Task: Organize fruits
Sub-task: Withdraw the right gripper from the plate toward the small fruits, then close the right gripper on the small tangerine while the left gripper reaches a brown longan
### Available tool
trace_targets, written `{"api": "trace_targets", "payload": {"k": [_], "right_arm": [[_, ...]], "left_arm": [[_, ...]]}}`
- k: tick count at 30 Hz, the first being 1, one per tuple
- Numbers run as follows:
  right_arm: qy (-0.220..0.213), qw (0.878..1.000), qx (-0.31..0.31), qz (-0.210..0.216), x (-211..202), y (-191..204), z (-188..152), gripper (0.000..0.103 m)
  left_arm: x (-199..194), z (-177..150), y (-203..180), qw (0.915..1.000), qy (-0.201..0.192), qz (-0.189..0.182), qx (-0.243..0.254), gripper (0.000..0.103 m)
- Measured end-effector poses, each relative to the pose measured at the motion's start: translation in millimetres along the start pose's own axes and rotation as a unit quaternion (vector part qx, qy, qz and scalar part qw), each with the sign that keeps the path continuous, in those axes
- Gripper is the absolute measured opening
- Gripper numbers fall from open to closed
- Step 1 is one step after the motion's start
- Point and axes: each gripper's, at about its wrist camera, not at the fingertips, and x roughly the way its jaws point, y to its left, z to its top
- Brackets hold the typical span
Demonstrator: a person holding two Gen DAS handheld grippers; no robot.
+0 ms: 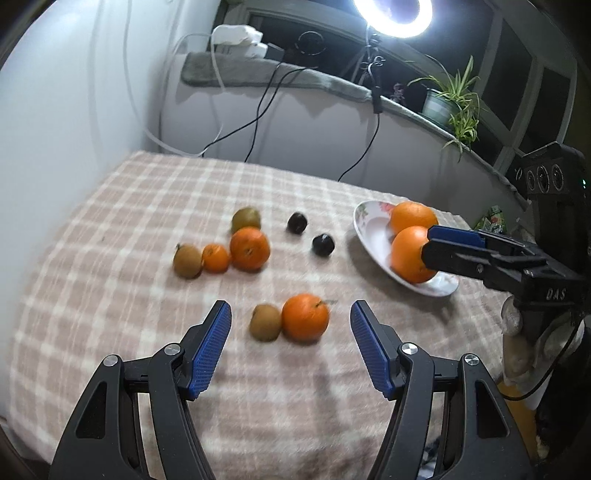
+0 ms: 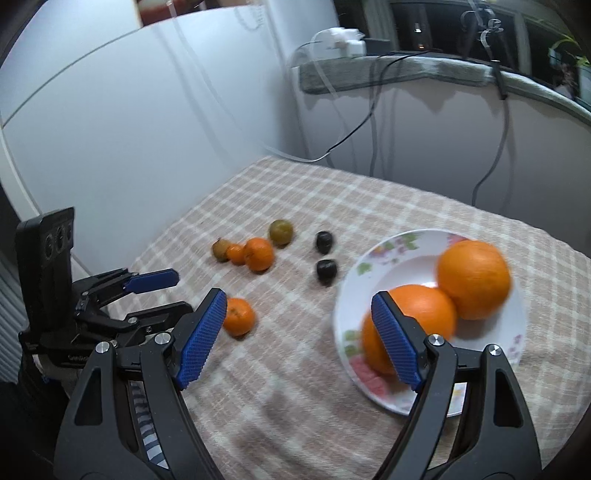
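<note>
A white floral plate point(image 1: 369, 229) point(image 2: 351, 295) holds two large oranges point(image 1: 412, 216) point(image 2: 474, 278). My right gripper point(image 2: 295, 332) point(image 1: 430, 240) is open and empty, its fingers beside the nearer orange point(image 2: 421, 314) point(image 1: 408, 258). My left gripper point(image 1: 291, 347) point(image 2: 162, 291) is open and empty above the cloth, just short of a tangerine point(image 1: 306, 316) point(image 2: 238, 316) and a brown kiwi point(image 1: 265, 322). Farther off lie two more tangerines point(image 1: 249, 248) point(image 1: 215, 257), two kiwis point(image 1: 187, 260) point(image 1: 246, 219) and two dark plums point(image 1: 297, 222) point(image 1: 323, 244).
The table wears a pink checked cloth point(image 1: 147, 221). A white wall stands on the left. A grey ledge point(image 1: 266, 74) behind carries cables, a ring light point(image 1: 393, 16) and a potted plant point(image 1: 448, 103).
</note>
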Motion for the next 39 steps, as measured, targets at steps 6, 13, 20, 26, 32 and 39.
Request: {"api": "trace_targets", "payload": {"k": [6, 13, 20, 26, 32, 39], "right_arm": [[0.02, 0.999, -0.034, 0.007, 18.6, 24.0, -9.7, 0.083], [0.052, 0.997, -0.039, 0.036, 40.4, 36.6, -15.4, 0.083], [0.079, 0.995, -0.033, 0.059, 61.1, 40.9, -15.6, 0.069], [0.097, 0.993, -0.008, 0.073, 80.0, 37.3, -14.0, 0.058], [0.106, 0.989, 0.027, 0.096, 91.3, 27.5, -11.4, 0.053], [0.12, 0.985, 0.044, 0.111, 102.3, 21.9, -8.7, 0.046]], "left_arm": [[-1.1, -13.8, 16.3, 0.9998, 0.006, 0.002, -0.019, 0.063], [4.3, -18.2, 22.1, 0.9997, 0.014, -0.008, -0.017, 0.051], [12.8, -18.4, 17.2, 0.9996, 0.026, -0.013, 0.008, 0.042], [20.7, -15.7, 15.1, 0.999, 0.036, -0.011, 0.026, 0.034], [27.7, -14.8, 17.3, 0.9984, 0.046, -0.009, 0.032, 0.034], [36.7, -13.9, 16.5, 0.9973, 0.057, -0.009, 0.047, 0.032]]}}
